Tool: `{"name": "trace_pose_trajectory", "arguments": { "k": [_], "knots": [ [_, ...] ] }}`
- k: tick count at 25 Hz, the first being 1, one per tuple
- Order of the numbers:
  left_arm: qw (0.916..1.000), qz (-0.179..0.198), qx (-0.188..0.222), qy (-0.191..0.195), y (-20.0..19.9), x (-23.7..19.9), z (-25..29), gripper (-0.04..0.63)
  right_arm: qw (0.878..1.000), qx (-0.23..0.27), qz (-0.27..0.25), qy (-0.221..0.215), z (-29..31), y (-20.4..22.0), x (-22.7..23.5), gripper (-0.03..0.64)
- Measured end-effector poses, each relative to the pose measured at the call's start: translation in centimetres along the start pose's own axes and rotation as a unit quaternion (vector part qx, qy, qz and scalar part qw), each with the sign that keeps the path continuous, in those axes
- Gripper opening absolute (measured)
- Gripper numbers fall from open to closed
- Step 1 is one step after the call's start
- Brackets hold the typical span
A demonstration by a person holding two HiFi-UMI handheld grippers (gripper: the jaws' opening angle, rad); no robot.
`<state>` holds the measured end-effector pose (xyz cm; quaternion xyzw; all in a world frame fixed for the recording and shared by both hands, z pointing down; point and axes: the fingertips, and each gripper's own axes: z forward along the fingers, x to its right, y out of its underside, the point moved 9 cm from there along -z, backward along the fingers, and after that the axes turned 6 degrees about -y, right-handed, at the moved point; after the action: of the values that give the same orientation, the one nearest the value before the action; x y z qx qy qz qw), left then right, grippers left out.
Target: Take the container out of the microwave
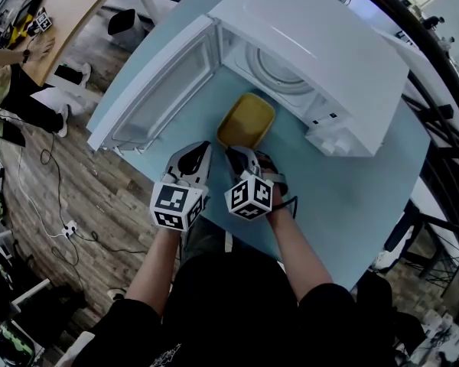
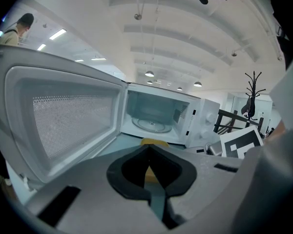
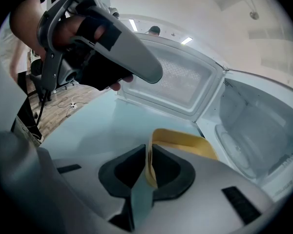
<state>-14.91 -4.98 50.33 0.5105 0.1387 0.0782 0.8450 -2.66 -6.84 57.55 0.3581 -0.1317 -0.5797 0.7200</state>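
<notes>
Head view: a white microwave (image 1: 314, 60) stands on a pale blue table (image 1: 344, 197), its door (image 1: 157, 90) swung wide toward 8 o'clock. The yellow container (image 1: 246, 121) sits on the table just outside the cavity mouth, at 12 o'clock from both grippers and clear of the glass turntable (image 1: 279, 71) inside.

The right gripper (image 1: 231, 151) reaches the container's near edge at about 6 o'clock on its rim. In the right gripper view its jaws are clamped on that rim, the thin yellow wall standing upright between the two dark pads, with the rest of the container stretching away toward 1 o'clock and the cavity beyond it.

The left gripper (image 1: 204, 147) sits just beside the right one, at its 9 o'clock, over bare table. In the left gripper view its jaws meet at the tips with nothing between them; a sliver of yellow shows beyond them, and the cavity lies at 12 o'clock.

A seated person (image 1: 11, 82) is at the far 9 o'clock edge.
</notes>
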Motion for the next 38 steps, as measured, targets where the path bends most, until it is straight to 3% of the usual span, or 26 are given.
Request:
{"name": "trace_pose_trajectory", "arguments": {
  "k": [3, 5, 12, 25, 38],
  "knots": [
    [1.0000, 0.000, 0.001, 0.001, 0.0, -0.1, -0.2, 0.008, 1.000, -0.001, -0.001, 0.002, -0.1, -0.1, -0.1, 0.034],
    [1.0000, 0.000, 0.001, 0.001, 0.0, -0.1, -0.3, 0.008, 1.000, -0.003, -0.001, 0.004, -0.2, -0.1, -0.1, 0.087],
    [1.0000, 0.001, 0.004, -0.005, -0.1, 0.2, -1.3, 0.008, 1.000, 0.004, 0.005, 0.013, -1.6, -0.2, -0.1, 0.097],
    [0.9994, 0.011, 0.020, -0.026, -1.6, 3.1, -4.9, 0.008, 0.992, 0.076, 0.097, 0.028, -10.6, -0.4, 0.8, 0.010],
    [0.9975, 0.011, 0.053, -0.046, -3.6, 8.5, -8.4, 0.008, 0.958, 0.182, 0.206, 0.084, -21.6, 1.8, 3.2, 0.006]
  ]
}}
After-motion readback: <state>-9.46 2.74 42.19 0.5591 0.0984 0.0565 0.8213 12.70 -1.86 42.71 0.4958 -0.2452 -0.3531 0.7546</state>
